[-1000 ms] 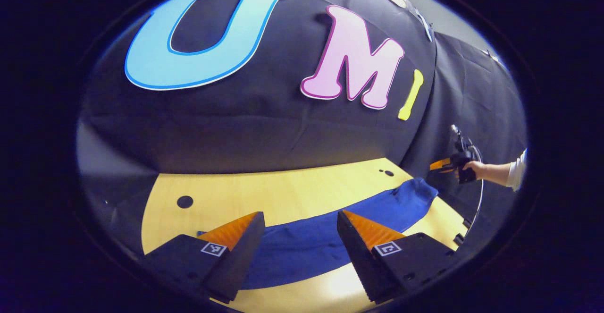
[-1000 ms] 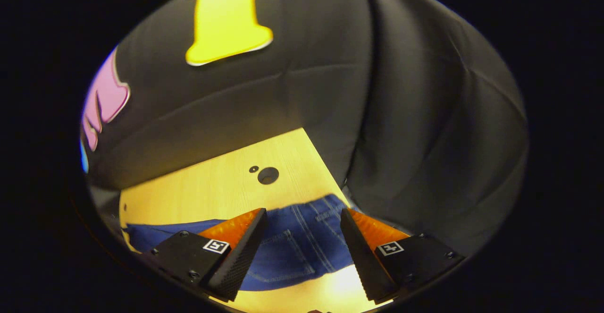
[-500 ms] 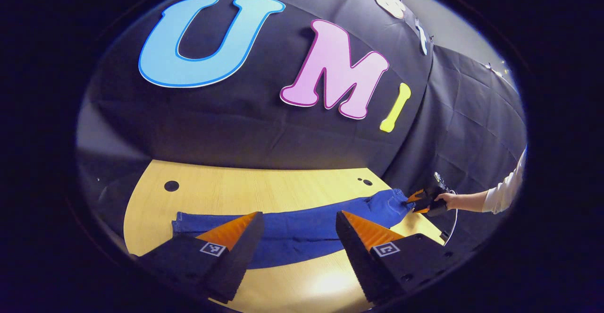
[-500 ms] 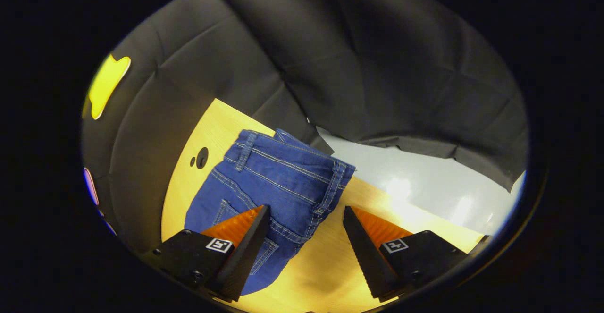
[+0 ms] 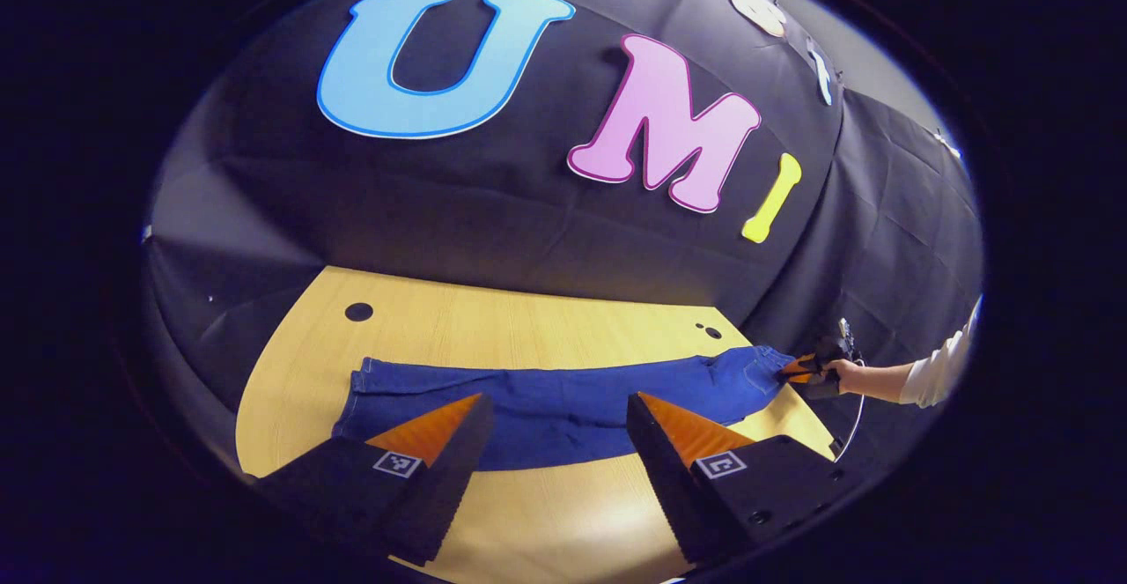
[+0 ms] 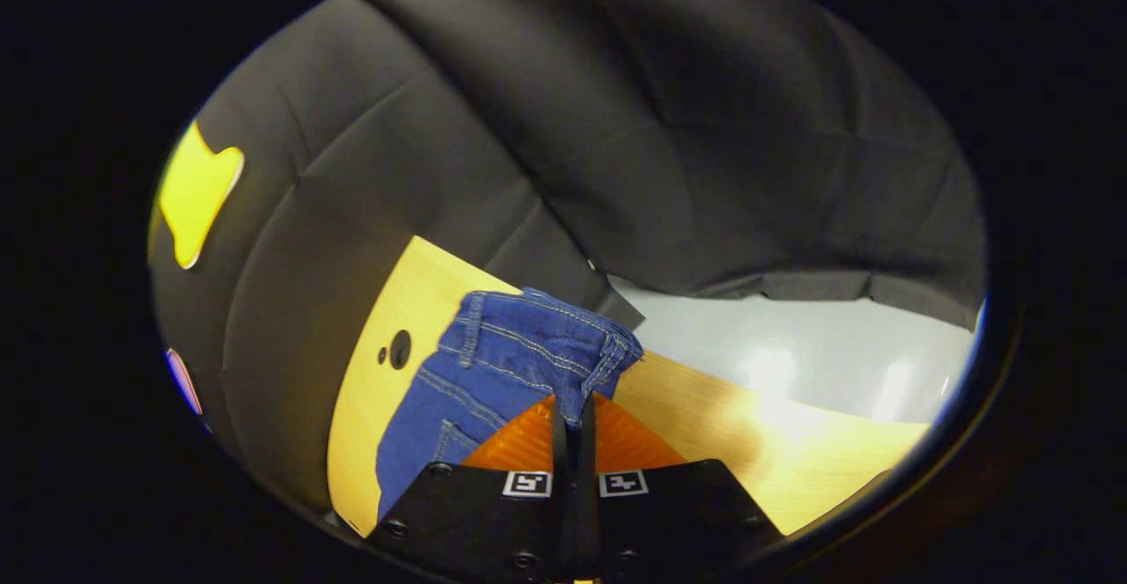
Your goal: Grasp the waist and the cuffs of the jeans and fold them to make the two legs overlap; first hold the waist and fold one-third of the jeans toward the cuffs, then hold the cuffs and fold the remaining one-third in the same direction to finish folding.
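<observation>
You've only the waist pinched in your right gripper (image 6: 574, 430) — jeans (image 5: 563, 399) flat along the table (image 5: 528, 328), left gripper (image 5: 556, 425) spread above the legs — every fold remains.

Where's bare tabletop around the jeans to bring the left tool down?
Bare table runs behind the jeans, up to the booth wall and its two holes. A second bare strip lies in front of the jeans, nearest the left tool. The waist end is crowded: the right tool is clamped there.
</observation>
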Available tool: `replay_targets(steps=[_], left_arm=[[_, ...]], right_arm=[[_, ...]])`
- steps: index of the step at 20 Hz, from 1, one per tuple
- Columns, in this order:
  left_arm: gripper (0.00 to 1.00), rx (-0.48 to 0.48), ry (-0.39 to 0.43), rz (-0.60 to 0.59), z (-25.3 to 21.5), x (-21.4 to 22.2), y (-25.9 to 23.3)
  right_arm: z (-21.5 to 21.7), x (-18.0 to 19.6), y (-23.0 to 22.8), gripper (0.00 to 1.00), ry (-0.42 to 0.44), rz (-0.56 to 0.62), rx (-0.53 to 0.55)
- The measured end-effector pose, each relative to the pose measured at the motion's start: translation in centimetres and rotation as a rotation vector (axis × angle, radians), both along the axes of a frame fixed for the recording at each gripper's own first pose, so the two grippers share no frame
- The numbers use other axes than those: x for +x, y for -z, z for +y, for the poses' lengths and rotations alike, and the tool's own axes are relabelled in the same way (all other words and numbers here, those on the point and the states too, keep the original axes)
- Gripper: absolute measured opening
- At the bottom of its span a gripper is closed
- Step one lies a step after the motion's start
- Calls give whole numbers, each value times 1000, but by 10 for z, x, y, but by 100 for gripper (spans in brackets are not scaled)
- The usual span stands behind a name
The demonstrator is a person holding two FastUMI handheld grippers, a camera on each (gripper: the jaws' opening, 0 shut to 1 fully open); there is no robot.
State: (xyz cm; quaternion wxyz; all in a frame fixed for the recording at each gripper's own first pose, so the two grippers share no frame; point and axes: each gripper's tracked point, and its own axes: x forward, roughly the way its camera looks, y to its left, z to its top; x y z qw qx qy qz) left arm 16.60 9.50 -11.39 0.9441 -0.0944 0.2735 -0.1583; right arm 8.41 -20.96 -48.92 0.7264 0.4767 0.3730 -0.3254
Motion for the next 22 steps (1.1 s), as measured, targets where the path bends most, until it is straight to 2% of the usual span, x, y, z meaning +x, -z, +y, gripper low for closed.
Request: replay_targets(steps=[4, 7, 9, 12, 15, 17, 18, 20, 22], left_arm=[[96, 2, -31, 19, 11, 1, 4], [97, -39, -64, 89, 12, -1, 19], [97, -64, -64, 106, 11, -2, 22], [97, -69, -58, 108, 13, -1, 23], [97, -76, -69, 106, 23, 2, 26], [97, -79, -96, 118, 35, 8, 31], [97, -52, -123, 139, 46, 10, 38], [97, -3, -157, 174, 66, 14, 54], [97, 10, -170, 196, 77, 19, 62]], right_arm=[[11, 36, -79, 5, -121, -159, -118], [47, 67, -145, 4, -225, -267, -176], [83, 82, -194, 4, -282, -359, -196], [142, 97, -268, 4, -422, -486, -236], [240, 103, -302, 4, -601, -582, -193], [298, 92, -290, 4, -721, -581, -140], [339, 83, -270, 4, -785, -553, -128], [380, 53, -221, 4, -932, -432, -94], [398, 33, -186, 5, -1046, -347, -63]])
